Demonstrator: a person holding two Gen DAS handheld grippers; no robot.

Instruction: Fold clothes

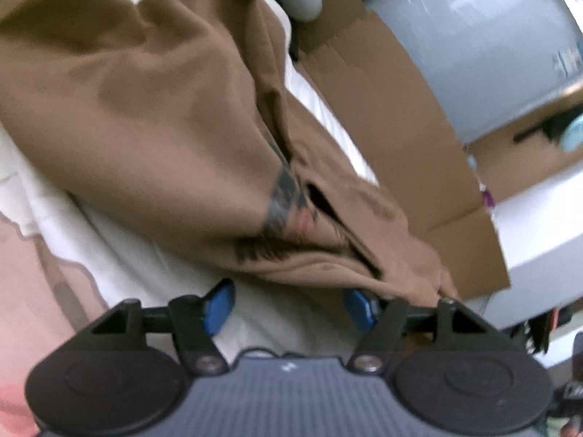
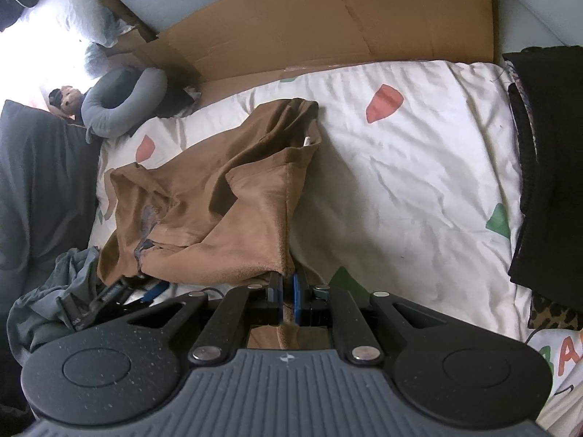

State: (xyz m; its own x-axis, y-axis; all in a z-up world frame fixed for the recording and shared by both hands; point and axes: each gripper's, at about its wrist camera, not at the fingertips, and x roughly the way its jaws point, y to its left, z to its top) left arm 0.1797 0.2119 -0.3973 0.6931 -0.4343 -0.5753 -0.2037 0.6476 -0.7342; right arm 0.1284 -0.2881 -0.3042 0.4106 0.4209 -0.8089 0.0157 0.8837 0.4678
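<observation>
On the bed's white patterned duvet (image 2: 419, 167) lay the brown garment (image 2: 218, 196), bunched left of centre. My right hand-held gripper (image 2: 288, 295) was pinching its near hem, jaws pressed together on the cloth. My left hand-held gripper (image 1: 288, 307) stood spread just short of the printed edge, gripping nothing. I judged I was mid-fold; next, the left needed a firm hold. Blur hid the print's design.

A brown garment (image 2: 204, 196) with a dark print lies crumpled and half-folded on the white patterned bed sheet (image 2: 419, 167), one hem lifted.
</observation>
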